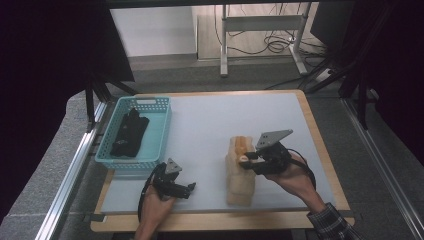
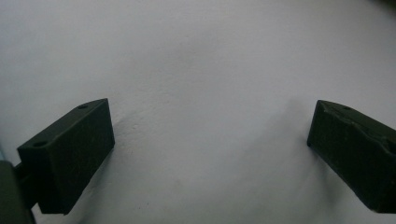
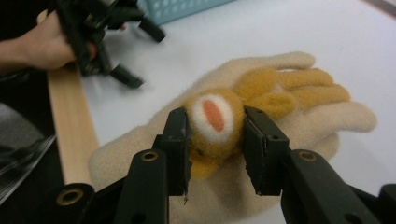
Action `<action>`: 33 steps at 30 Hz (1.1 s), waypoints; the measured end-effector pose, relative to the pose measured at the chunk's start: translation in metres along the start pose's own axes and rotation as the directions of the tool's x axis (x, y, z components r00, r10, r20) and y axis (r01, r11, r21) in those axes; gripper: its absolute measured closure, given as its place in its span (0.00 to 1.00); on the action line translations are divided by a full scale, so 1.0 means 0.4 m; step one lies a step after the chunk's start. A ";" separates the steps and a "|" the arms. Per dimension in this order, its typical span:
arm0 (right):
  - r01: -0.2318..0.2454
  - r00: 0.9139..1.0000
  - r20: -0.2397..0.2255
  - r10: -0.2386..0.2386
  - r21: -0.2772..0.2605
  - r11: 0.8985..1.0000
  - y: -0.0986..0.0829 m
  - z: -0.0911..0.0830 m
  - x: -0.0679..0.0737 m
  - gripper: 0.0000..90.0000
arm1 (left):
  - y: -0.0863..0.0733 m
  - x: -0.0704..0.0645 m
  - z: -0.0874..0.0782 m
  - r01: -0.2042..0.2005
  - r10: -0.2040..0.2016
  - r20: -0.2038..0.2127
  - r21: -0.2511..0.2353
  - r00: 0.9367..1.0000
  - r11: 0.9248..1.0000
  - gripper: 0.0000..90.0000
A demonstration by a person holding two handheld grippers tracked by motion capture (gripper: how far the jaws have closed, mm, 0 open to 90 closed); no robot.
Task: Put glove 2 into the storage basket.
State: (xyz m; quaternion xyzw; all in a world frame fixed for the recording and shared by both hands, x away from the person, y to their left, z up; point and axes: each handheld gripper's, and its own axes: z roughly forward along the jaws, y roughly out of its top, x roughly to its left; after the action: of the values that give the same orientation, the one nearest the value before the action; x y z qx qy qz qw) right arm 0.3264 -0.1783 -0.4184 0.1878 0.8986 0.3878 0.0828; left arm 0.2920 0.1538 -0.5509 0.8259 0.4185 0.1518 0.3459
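Pinching the mustard-yellow glove [image 3: 219,123] at its cuff end, our right gripper [image 3: 215,140] has both black jaws pressed against the soft wool, one on each side of a white patch with an orange centre. That glove lies on top of a larger cream glove [image 3: 289,135], whose fingers stretch away beyond the jaws and whose cuff spreads out beneath them (the yellow fingers point the same way as the cream ones). From above, we see the right gripper [image 1: 248,161] at the near-middle of the cream glove [image 1: 239,185], with the yellow one [image 1: 241,145] just past it.

Our left gripper [image 2: 210,140] has its jaws spread wide with bare table between them; in the high view it [image 1: 189,189] rests low over the grey table [image 1: 210,125], well apart from the gloves. Just beyond it stands a turquoise basket [image 1: 150,107] holding a dark glove [image 1: 130,132].
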 end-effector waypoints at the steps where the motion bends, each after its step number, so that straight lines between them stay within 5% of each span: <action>1: 0.004 1.000 -0.004 -0.004 0.018 1.000 -0.019 0.009 0.008 0.69 | 0.000 0.000 0.000 0.000 0.000 0.000 0.000 1.000 1.000 0.01; 9: -0.017 0.999 -0.026 0.019 0.092 0.996 -0.068 0.092 0.009 0.69 | 0.000 0.000 0.000 0.000 0.000 -0.001 -0.001 1.000 1.000 0.01; 13: -0.044 0.999 -0.013 0.046 0.091 0.995 -0.101 0.139 0.004 0.60 | 0.000 0.000 0.000 0.001 -0.001 -0.001 -0.002 1.000 1.000 0.01; 24: -0.076 0.997 0.002 0.076 -0.005 0.997 -0.104 0.075 -0.008 0.51 | 0.000 0.000 0.000 0.001 -0.001 -0.001 -0.002 1.000 1.000 0.01; 30: -0.026 1.000 -0.006 0.026 -0.005 1.000 -0.124 0.119 0.012 0.52 | 0.000 0.001 0.000 -0.004 0.004 -0.001 0.002 1.000 1.000 0.01; 32: -0.013 1.000 0.014 0.013 -0.003 1.000 -0.126 0.141 0.019 0.67 | 0.000 0.000 0.000 -0.001 0.001 0.000 0.000 1.000 1.000 0.01; 33: -0.013 1.000 0.014 0.013 -0.003 1.000 -0.126 0.141 0.019 0.67 | 0.000 0.000 0.000 -0.001 0.001 0.000 0.000 1.000 1.000 0.01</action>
State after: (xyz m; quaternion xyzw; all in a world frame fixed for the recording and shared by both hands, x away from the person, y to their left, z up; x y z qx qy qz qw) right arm 0.3223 -0.1694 -0.4938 0.1962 0.8962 0.3884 0.0866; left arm 0.2919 0.1539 -0.5510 0.8261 0.4181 0.1521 0.3457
